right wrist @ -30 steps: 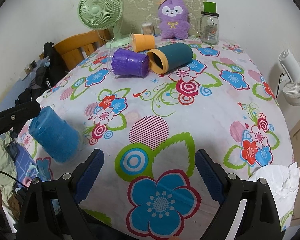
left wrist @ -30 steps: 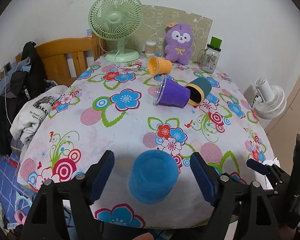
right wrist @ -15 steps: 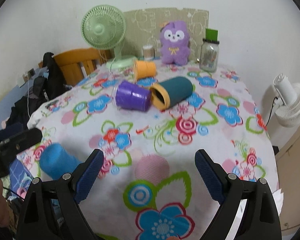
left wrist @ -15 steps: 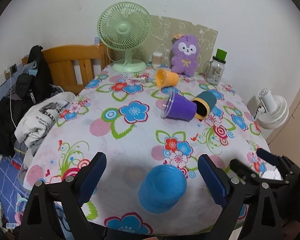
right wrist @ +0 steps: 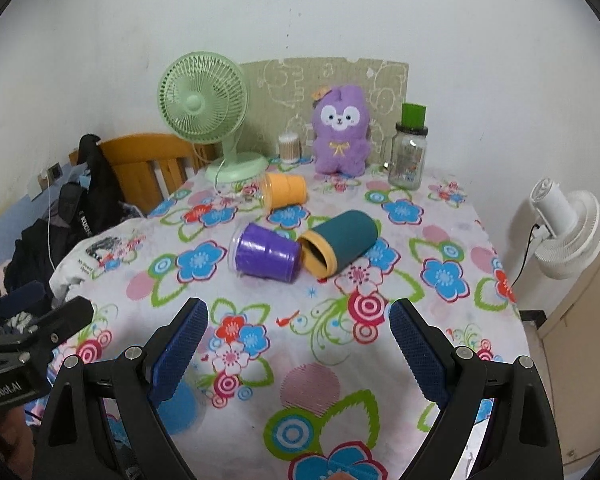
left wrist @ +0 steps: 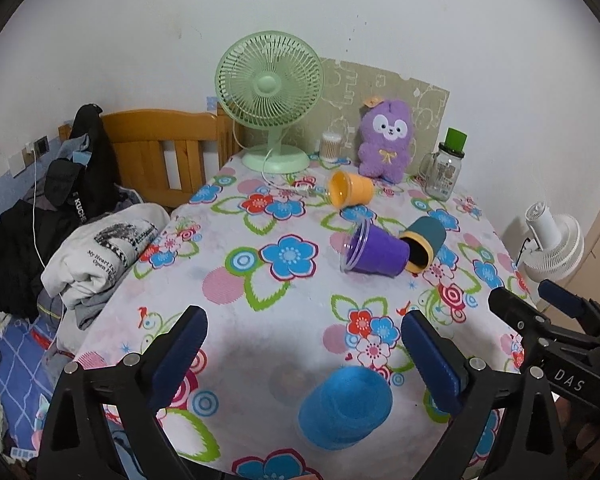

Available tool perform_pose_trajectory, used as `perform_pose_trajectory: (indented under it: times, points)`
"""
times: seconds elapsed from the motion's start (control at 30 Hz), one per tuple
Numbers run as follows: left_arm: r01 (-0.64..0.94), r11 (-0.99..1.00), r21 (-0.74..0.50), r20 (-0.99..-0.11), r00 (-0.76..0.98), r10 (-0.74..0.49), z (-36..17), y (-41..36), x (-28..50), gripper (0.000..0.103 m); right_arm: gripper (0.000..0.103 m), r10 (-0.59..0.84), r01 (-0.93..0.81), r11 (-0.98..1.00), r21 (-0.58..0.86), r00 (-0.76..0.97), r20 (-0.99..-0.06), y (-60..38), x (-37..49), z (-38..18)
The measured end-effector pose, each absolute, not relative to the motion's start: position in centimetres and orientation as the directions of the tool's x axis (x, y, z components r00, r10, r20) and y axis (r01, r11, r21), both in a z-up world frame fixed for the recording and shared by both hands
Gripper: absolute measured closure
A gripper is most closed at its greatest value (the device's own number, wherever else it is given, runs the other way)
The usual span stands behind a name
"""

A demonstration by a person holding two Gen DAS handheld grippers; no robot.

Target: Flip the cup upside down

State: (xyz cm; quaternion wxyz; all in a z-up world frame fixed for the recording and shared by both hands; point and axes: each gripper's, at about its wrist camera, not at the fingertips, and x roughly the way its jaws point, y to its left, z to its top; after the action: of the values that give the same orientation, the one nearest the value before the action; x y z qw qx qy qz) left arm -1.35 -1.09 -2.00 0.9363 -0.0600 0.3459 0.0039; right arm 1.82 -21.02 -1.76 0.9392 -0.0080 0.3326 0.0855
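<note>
Blue cup [left wrist: 346, 406] sits base-up at the near edge of the counter [left wrist: 236, 280], just ahead of the left claw [left wrist: 302, 350], whose pads are spread wide with nothing between them; the cup lies a little right of centre in that gap. It looks already inverted, so the job may be close to done for this one. The right claw [right wrist: 298, 344] hangs wide and empty too, above the flowered cloth, and from its side only a sliver of the blue cup shows behind its left pad [right wrist: 178, 354]. Farther back three more lie on their sides: the purple cup [left wrist: 374, 250], the teal cup [left wrist: 424, 242] touching it, and the orange cup [left wrist: 350, 188] near the green fan [left wrist: 270, 88]. If one of those comes next, the purple is nearest: come in level, pads across its body rather than the flared clear rim, close firmly, lift clear of the teal neighbour before rolling the wrist, and set the mouth flat on the cloth.
</note>
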Motion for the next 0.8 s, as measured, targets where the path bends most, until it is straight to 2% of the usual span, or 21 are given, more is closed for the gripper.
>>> perform_pose_trajectory:
  times: [0.8]
  points:
    - [-0.059,0.993,-0.106,-0.561,0.828,-0.011,0.9,0.1,-2.0,0.000,0.004,0.082,-0.123,0.992,-0.040,0.838,-0.540,-18.3,0.3,2.5]
